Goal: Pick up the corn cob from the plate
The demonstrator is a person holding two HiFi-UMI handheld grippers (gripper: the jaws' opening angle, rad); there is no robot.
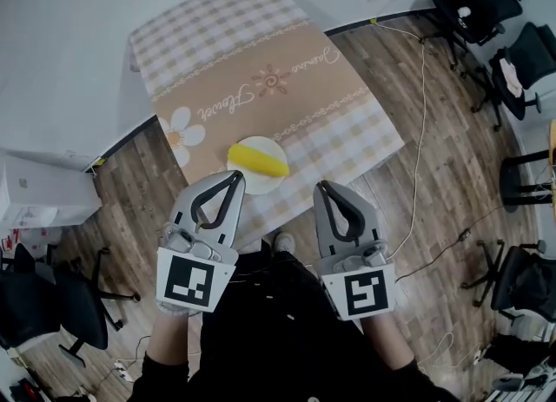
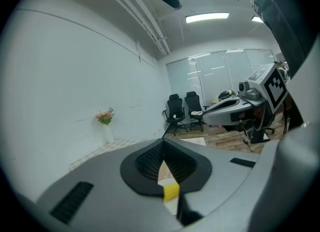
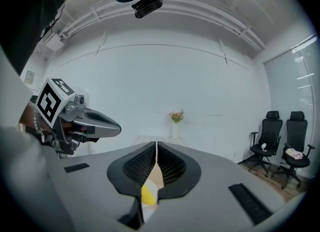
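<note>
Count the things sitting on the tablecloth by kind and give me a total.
Corn cob: 1
Plate: 1
Vase of flowers: 1
Total: 3

On my feed the yellow corn cob (image 1: 258, 161) lies on a round white plate (image 1: 261, 184), near the front edge of the checked-cloth table (image 1: 261, 70). My left gripper (image 1: 236, 176) sits just before the plate, and my right gripper (image 1: 323, 186) is off to its right.
</note>
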